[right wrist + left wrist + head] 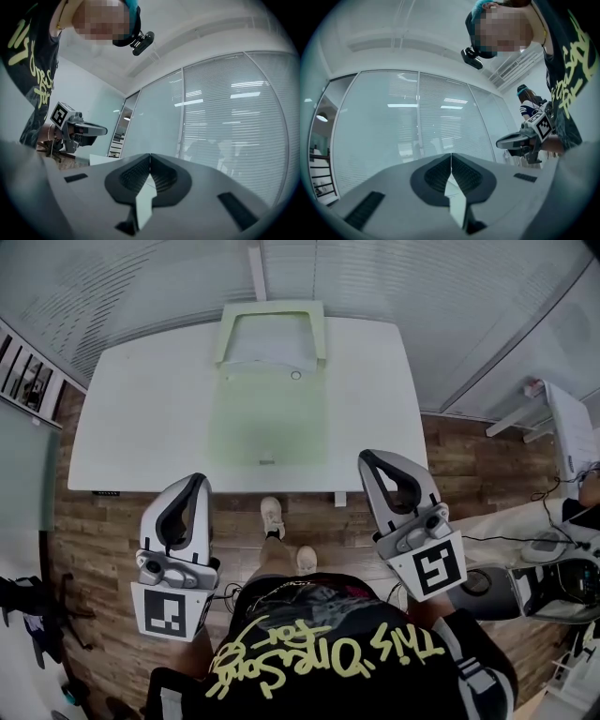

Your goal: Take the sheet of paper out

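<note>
A pale green see-through folder [268,418] lies on the white table [141,418], its flap [272,332] folded open at the far side. I cannot make out a sheet of paper inside it. My left gripper [199,480] and right gripper [368,458] hover short of the table's near edge, over the floor, both shut and holding nothing. In the left gripper view the jaws [451,157] meet with nothing between them, and the right gripper [525,138] shows off to the side. The right gripper view has its jaws [150,157] pressed together too, with the left gripper [77,129] at its left.
The table backs onto a glass wall with blinds [422,296]. The person's shoes [272,517] stand on the wooden floor under the near edge. Another white desk [567,432] with cables and gear stands at the right, and shelves [23,376] at the left.
</note>
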`<state>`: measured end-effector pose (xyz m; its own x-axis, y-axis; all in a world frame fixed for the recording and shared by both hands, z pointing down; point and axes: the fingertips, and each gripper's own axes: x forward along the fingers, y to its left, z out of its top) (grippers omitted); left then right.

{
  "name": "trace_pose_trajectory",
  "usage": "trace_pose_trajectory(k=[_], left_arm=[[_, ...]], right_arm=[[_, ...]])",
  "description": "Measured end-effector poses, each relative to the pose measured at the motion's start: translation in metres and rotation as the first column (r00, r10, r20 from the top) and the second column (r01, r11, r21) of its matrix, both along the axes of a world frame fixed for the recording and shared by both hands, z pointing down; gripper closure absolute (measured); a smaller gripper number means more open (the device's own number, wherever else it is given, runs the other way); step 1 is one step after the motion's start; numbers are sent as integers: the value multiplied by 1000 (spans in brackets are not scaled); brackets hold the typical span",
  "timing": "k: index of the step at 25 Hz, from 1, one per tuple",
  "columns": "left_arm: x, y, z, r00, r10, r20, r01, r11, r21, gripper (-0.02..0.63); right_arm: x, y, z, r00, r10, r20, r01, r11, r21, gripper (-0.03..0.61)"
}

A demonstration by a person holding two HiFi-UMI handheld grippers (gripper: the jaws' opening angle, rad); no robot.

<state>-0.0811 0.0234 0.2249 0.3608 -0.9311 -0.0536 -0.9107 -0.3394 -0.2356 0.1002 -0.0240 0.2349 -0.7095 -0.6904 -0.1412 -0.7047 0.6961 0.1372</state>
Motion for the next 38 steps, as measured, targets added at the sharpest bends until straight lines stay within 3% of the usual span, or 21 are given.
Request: trace_pose_trajectory(k=[11, 38], left_arm=[[-28, -60, -4, 999, 47, 1, -47, 998, 36, 604], [-78, -194, 18, 994, 105, -1, -105, 992, -73, 604]], right_arm=[[-25, -50, -5, 999, 40, 1, -40, 999, 21, 571], [-75, -170, 4, 994, 109, -17, -110, 993, -37, 571]])
